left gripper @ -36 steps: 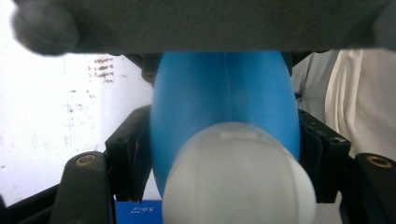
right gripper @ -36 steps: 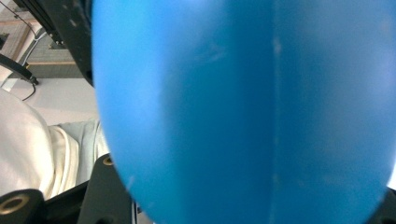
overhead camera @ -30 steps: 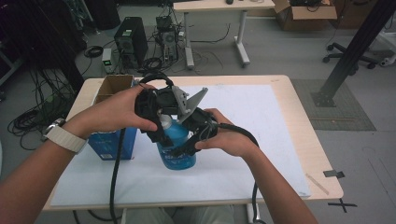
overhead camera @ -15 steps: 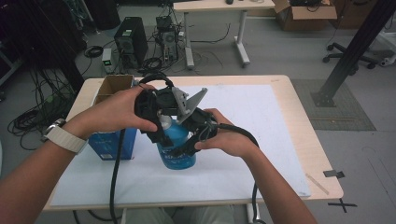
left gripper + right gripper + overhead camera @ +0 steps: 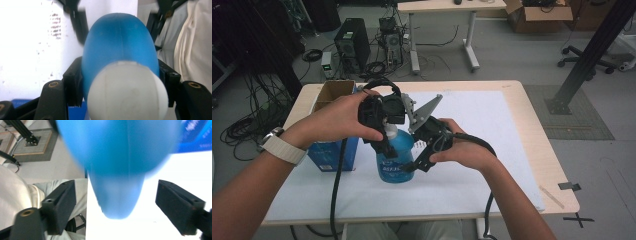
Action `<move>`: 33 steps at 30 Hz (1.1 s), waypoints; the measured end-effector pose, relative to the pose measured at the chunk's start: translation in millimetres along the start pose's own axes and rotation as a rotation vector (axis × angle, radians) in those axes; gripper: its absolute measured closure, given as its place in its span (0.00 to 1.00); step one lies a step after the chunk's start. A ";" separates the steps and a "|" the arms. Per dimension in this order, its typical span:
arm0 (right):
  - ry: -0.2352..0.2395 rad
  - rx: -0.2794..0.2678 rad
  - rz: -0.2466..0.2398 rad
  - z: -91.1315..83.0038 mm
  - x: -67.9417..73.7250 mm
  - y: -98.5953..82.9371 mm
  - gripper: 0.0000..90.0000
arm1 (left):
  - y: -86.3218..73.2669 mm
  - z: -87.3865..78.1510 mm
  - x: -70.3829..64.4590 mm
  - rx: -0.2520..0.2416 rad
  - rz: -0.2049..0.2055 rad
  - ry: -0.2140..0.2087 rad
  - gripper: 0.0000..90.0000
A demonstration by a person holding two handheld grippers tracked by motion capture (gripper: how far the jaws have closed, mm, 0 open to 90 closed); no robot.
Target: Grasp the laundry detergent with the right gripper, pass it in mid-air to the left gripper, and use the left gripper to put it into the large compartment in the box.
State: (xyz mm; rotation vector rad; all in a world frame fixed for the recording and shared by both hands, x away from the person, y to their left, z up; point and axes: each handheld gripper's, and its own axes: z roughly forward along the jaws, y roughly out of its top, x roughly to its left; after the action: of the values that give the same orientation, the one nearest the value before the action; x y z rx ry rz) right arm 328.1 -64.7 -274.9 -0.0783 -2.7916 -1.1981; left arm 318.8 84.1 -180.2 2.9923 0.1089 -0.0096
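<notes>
Bottle (image 5: 395,157) standing on the white mat has hardly moved in the last second; my left tongs (image 5: 120,82) still pinch its neck while my right tongs (image 5: 130,207) stay spread beside it, so nothing's opened yet.

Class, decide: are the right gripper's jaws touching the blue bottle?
Apart. In the right gripper view, the right gripper has its jaws spread wide, with open space between each jaw and the blue bottle on both sides.
</notes>
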 end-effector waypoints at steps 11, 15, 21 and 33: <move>-0.091 0.102 0.175 -39.8 -5.1 -51.4 0.05 | -9.3 -36.8 10.1 0.051 -0.271 0.078 0.42; -0.146 0.139 0.224 -60.6 -5.8 -67.9 0.04 | -15.9 -58.7 16.4 0.040 -0.400 0.123 0.42; -0.186 0.173 0.268 -87.6 -5.7 -89.4 0.05 | -29.2 -98.6 25.7 0.005 -0.572 0.160 0.42; -0.274 0.199 0.260 -124.8 -7.2 -96.0 0.05 | -59.6 -154.4 58.5 0.010 -0.974 0.254 0.42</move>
State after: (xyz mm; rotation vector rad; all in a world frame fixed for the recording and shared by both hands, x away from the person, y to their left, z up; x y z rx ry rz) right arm 336.1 -221.3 -259.3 -0.6113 -2.9907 -0.9050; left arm 373.0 169.8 -36.9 2.6033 1.5367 0.2544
